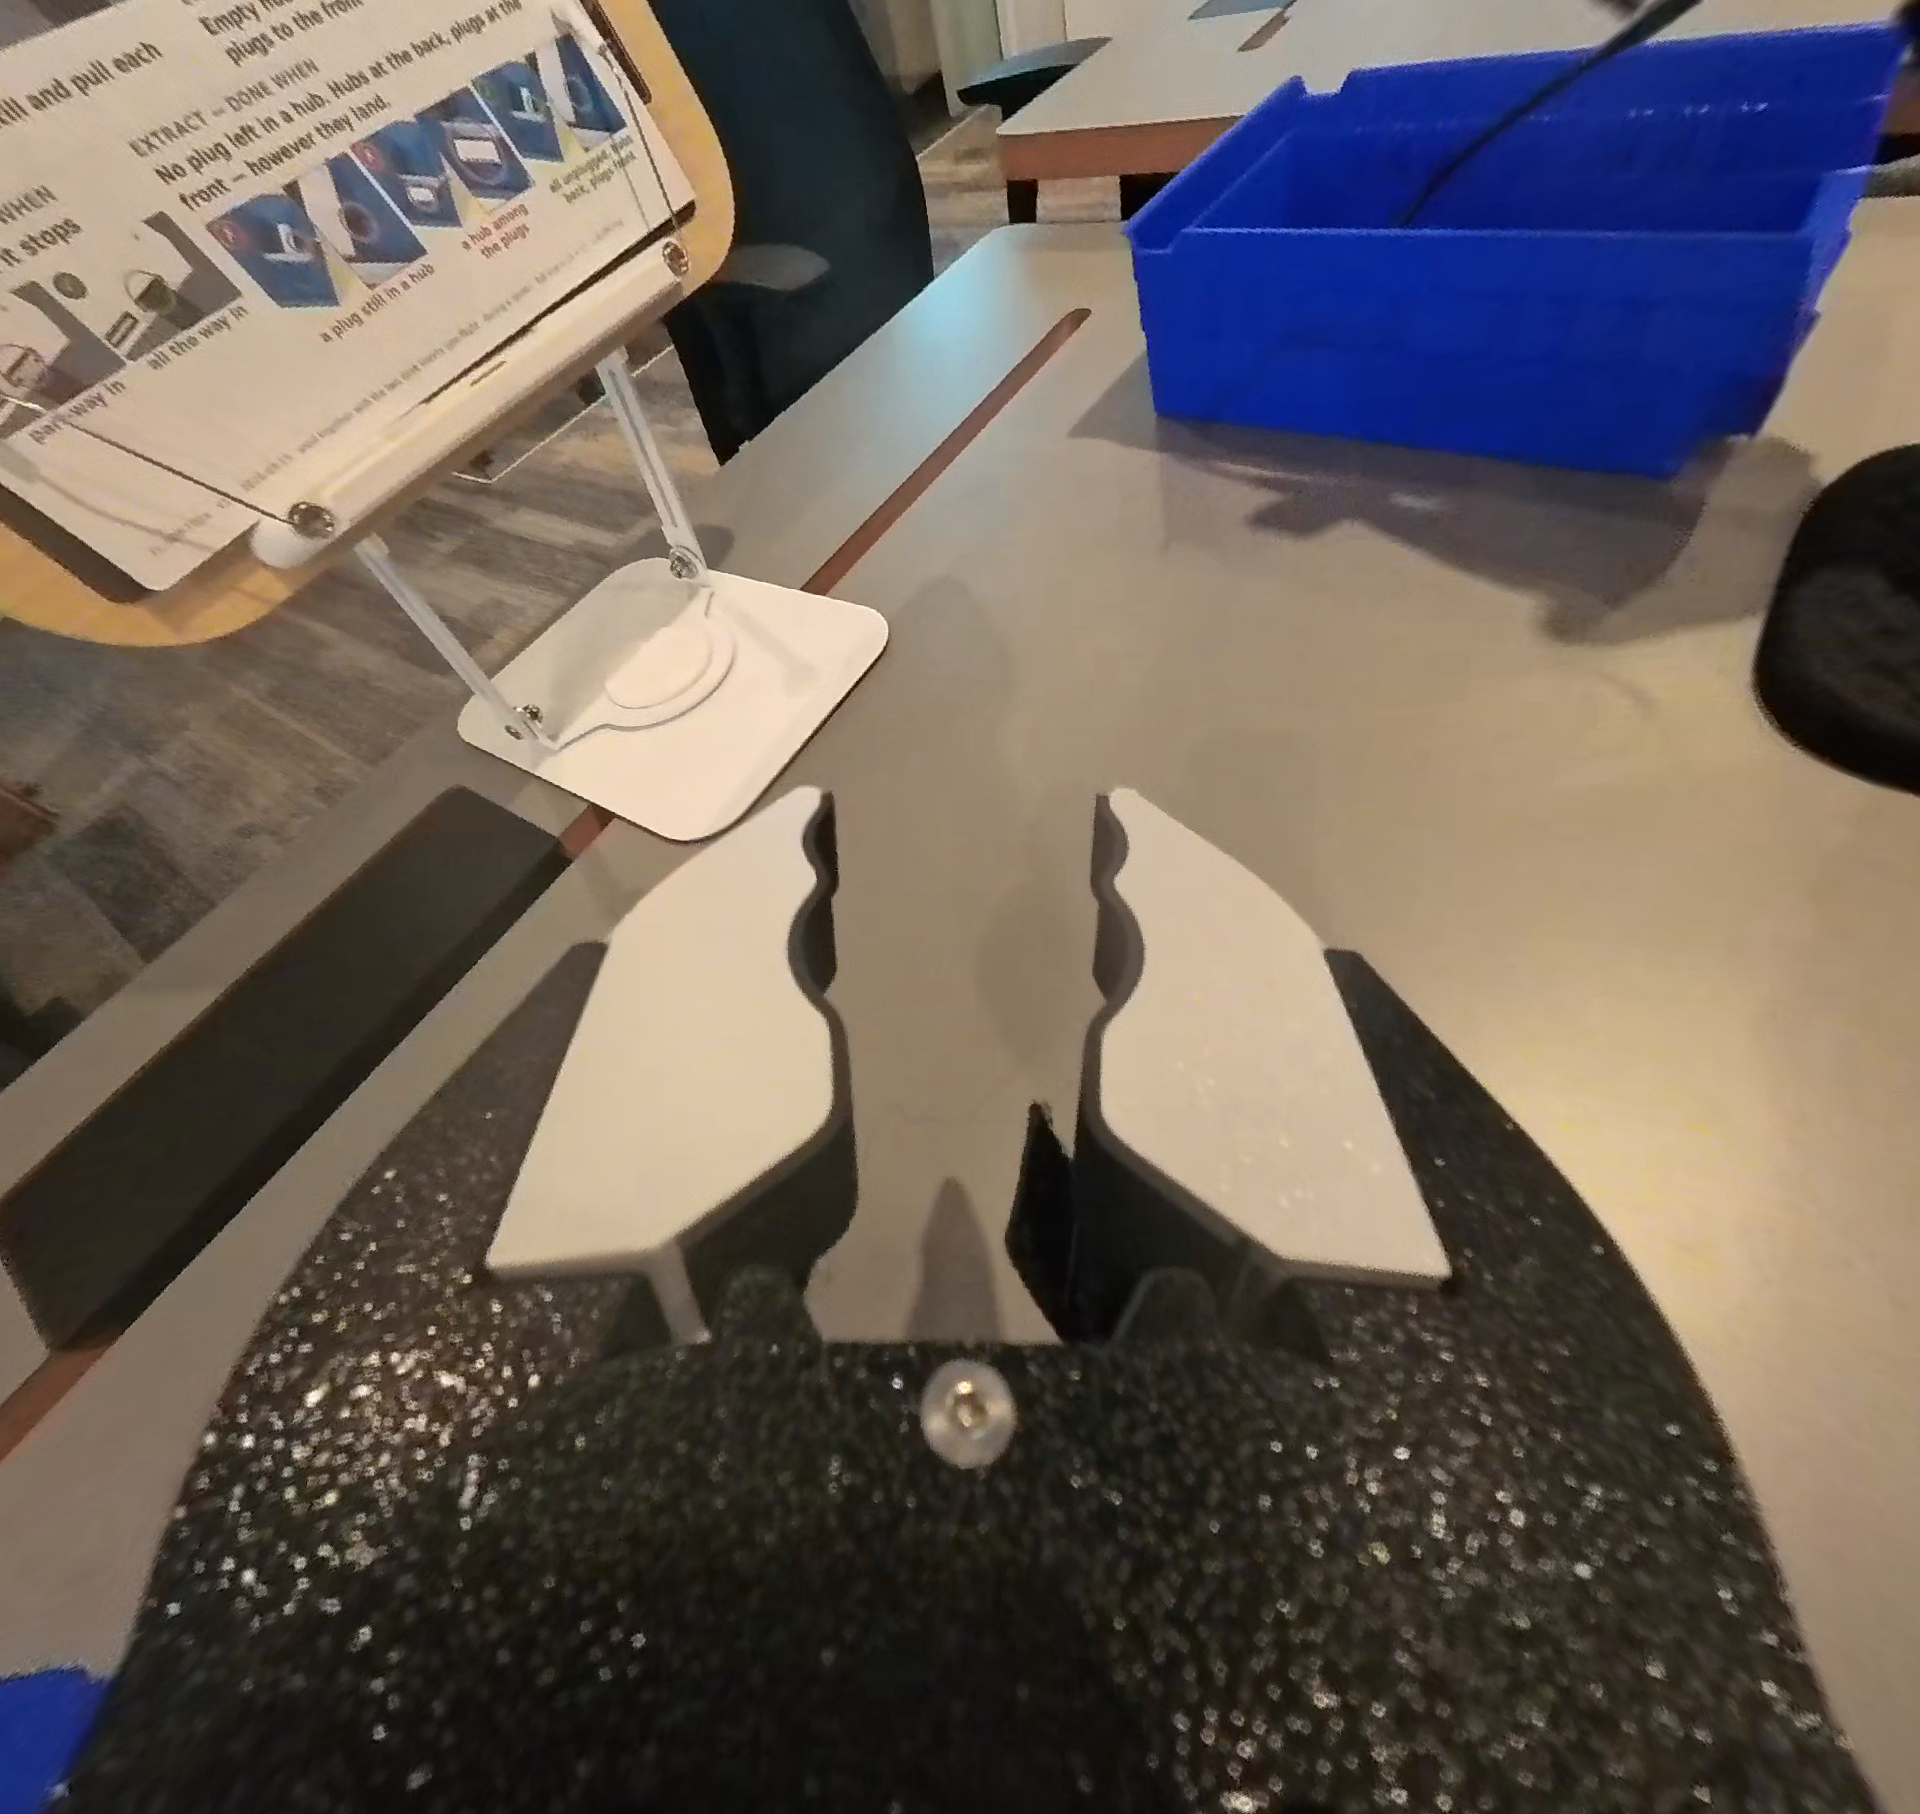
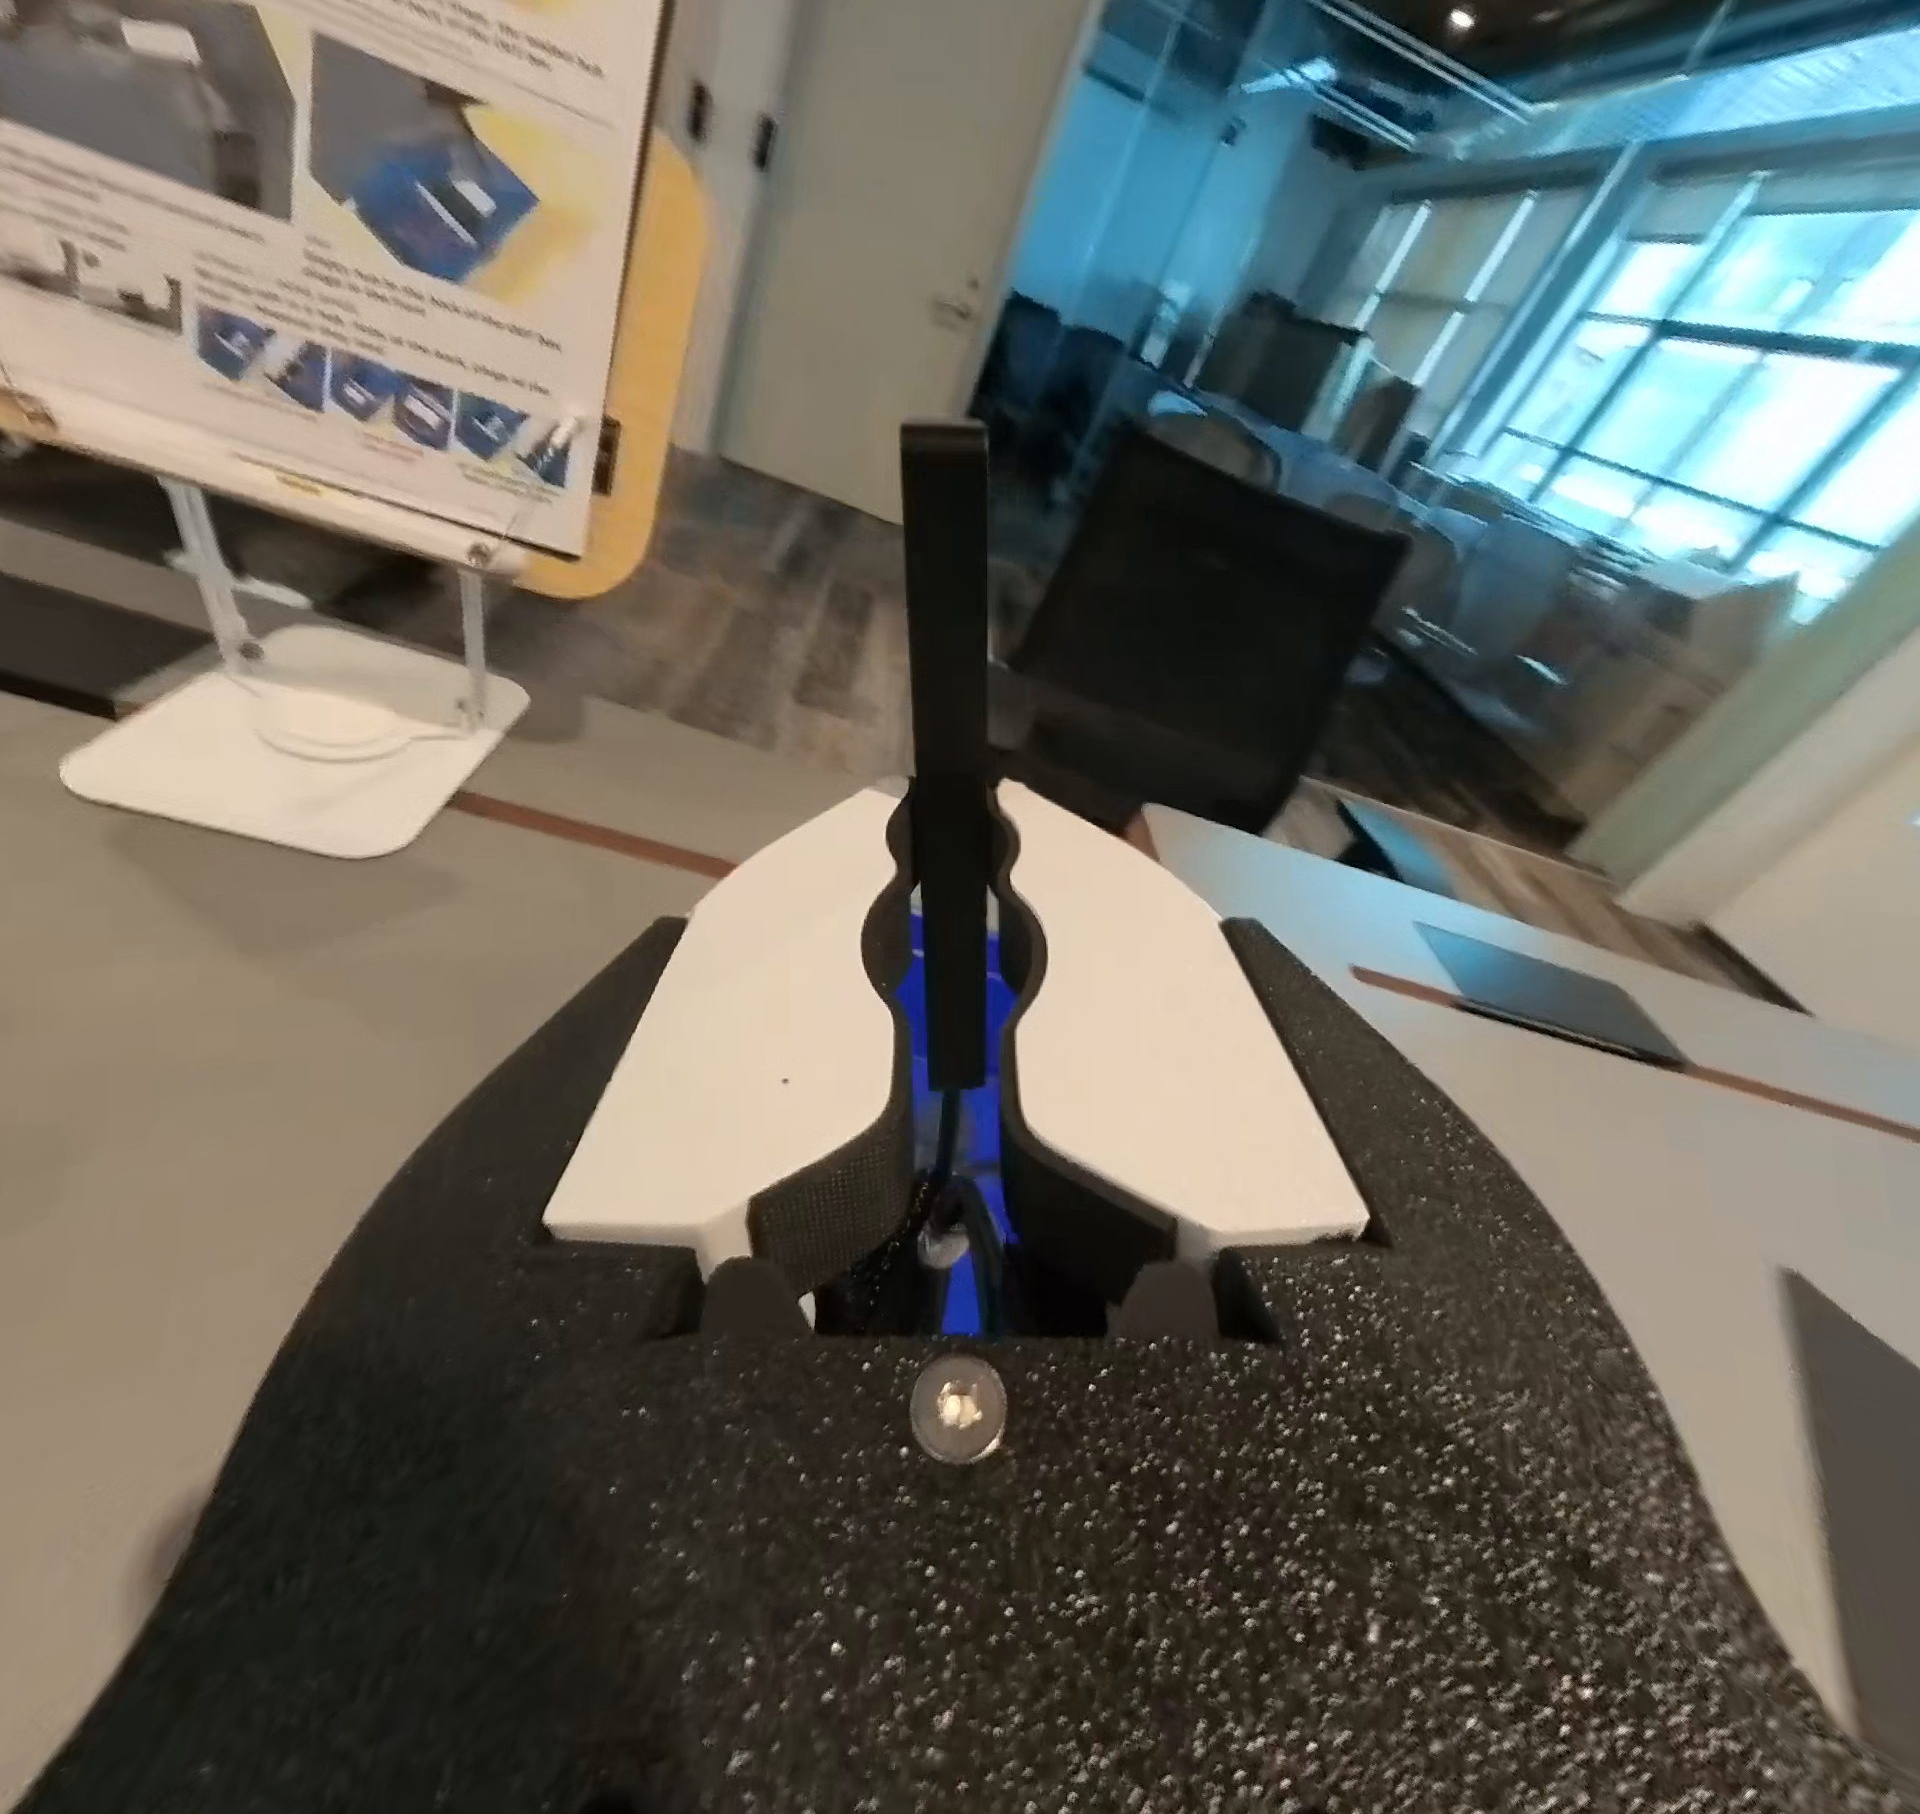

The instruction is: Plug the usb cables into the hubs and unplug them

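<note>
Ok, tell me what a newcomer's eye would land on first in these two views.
First, the slim black hub standing up between the closed white fingers of the right gripper, its thin cable hanging below over something blue. Next, the bright blue bin at the far right of the grey table in the left wrist view. The left gripper is open and empty, near the white base of the instruction stand.

The left gripper [image 1: 961,819] is hovering low over the grey counter [image 1: 1299,725], jaws standing apart with nothing between them. Ahead and right of the jaws, a blue bin [image 1: 1475,310] is sitting on the counter, a black cable [image 1: 1507,123] dangling into it. Ahead-left, a white stand [image 1: 686,704] is propping up an instruction sheet [image 1: 312,206].
</note>
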Action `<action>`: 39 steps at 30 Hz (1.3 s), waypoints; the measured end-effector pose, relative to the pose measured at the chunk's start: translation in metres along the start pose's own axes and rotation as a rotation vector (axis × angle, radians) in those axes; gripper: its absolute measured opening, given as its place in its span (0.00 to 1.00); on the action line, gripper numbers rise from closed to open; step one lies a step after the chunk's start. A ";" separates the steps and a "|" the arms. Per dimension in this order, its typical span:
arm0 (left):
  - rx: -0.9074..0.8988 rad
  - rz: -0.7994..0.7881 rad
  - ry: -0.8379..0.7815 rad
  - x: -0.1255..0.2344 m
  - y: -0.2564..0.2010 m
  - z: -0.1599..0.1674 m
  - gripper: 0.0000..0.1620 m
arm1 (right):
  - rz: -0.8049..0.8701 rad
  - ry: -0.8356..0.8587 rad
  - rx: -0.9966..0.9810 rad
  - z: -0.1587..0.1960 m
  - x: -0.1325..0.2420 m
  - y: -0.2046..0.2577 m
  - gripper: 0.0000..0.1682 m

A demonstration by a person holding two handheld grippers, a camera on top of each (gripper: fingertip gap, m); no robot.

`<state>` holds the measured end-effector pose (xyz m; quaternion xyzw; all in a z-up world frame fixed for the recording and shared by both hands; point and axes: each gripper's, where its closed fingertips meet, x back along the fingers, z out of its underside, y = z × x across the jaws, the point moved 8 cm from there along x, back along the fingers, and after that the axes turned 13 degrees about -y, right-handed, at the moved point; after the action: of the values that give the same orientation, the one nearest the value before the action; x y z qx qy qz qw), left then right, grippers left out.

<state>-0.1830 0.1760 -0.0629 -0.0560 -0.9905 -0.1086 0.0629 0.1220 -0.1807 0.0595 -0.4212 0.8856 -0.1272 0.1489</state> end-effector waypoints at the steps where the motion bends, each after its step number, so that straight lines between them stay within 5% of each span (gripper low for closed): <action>1: 0.002 0.002 0.000 -0.001 0.000 0.000 0.28 | -0.008 -0.012 -0.001 0.005 -0.004 -0.002 0.07; 7: 0.011 0.008 0.002 -0.001 0.001 0.002 0.27 | -0.086 0.064 -0.050 0.052 -0.028 -0.012 0.07; 16: 0.012 0.003 0.012 -0.002 0.004 0.004 0.26 | -0.256 0.407 -0.114 0.126 -0.060 0.002 0.07; 25: 0.009 0.005 0.036 -0.001 0.005 0.007 0.27 | -0.199 0.872 -0.050 0.178 -0.072 0.014 0.07; 29: 0.010 0.008 0.049 -0.002 0.005 0.009 0.27 | -0.191 0.944 -0.035 0.182 -0.072 0.018 0.07; 39: 0.022 0.020 0.073 -0.005 0.005 0.014 0.27 | -0.122 1.006 0.034 0.184 -0.076 0.020 0.49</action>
<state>-0.1790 0.1837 -0.0764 -0.0614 -0.9881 -0.0990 0.1009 0.2216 -0.1273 -0.1051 -0.3564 0.8191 -0.3374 -0.2971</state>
